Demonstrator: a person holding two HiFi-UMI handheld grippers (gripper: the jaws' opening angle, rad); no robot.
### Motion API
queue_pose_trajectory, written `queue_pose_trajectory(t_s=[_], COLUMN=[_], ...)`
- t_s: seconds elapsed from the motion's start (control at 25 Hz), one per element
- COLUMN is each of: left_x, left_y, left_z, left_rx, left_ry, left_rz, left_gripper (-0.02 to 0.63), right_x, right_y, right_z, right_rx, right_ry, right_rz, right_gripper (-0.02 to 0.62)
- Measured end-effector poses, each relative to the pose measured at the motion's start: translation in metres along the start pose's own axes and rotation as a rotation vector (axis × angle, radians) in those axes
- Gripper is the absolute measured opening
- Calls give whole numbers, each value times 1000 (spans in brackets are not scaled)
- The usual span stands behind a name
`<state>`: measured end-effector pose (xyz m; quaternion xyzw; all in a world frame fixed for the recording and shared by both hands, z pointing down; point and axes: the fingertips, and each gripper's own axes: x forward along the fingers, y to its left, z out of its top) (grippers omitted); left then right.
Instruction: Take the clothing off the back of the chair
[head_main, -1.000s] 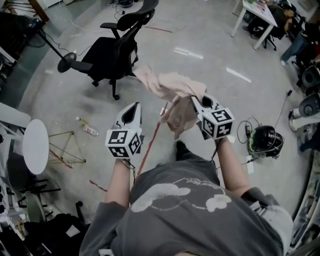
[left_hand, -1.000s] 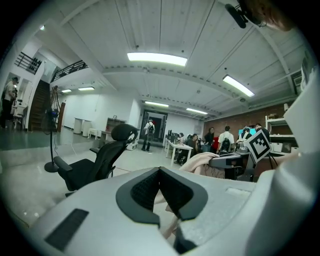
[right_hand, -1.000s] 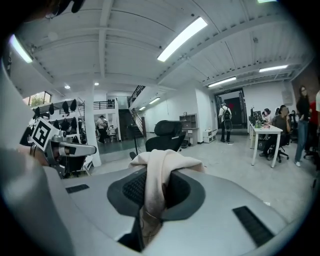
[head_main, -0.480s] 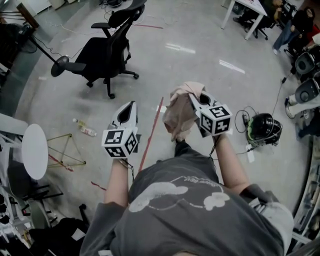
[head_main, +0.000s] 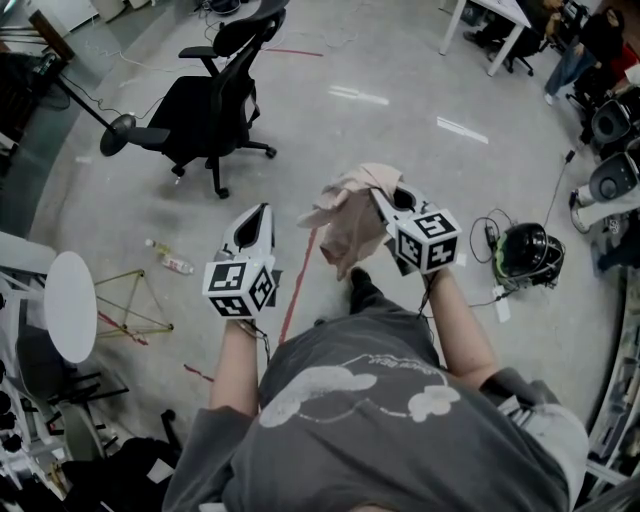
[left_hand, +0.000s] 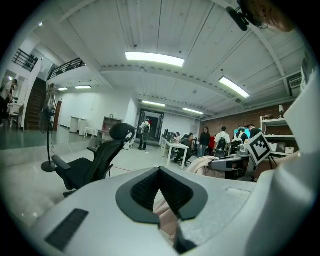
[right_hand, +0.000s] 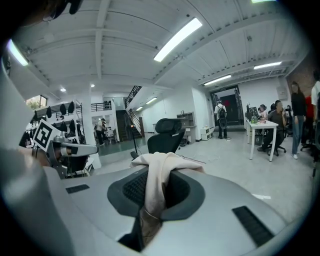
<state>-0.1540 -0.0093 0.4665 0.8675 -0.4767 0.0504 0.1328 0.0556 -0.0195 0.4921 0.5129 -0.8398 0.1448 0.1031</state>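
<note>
The right hand-held gripper (head_main: 385, 200) is clamped on the clothing (head_main: 350, 215), a pale beige-pink garment. In the right gripper view the dark ribbed pads (right_hand: 134, 187) press on a fold of the cloth (right_hand: 160, 165), which bunches over the tips of the right hand-held gripper (right_hand: 155, 187) and runs down through the narrow gap between them. In the head view the garment hangs in a loose clump off the tips towards 8 o'clock, in the air above the grey floor (head_main: 400, 130) and above the red line (head_main: 300, 290) that runs along it. It is well apart from the black office chair (head_main: 205, 100), which stands at about 10 o'clock from both hand-held grippers and whose backrest carries nothing. The left hand-held gripper (head_main: 262, 210) is level with the right one, just to the 9 o'clock side of the hanging cloth and not touching it. In the left gripper view the jaws of the left hand-held gripper (left_hand: 159, 172) meet at their tips and grip nothing; a pale pinkish shape shows low in the gap behind the pads, and I cannot tell what it is. That view also shows the chair (left_hand: 95, 165) at 9 o'clock and the garment (left_hand: 202, 165) at 3 o'clock, next to the right hand-held gripper's marker cube (left_hand: 260, 147). On the floor a plastic bottle (head_main: 175, 260) lies at 9 o'clock of the left hand-held gripper.
</note>
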Motion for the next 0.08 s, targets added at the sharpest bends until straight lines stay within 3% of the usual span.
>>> queue_pose_trajectory(t_s=[0.08], left_x=[2], left_y=[-1], left_z=[1], left_rx=[0], left_ry=[0], left_rz=[1], left_gripper=[0], right_x=[0], right_y=[-1], right_z=[1], right_rx=[-3], right_ry=[-2], right_rz=[4], right_gripper=[32])
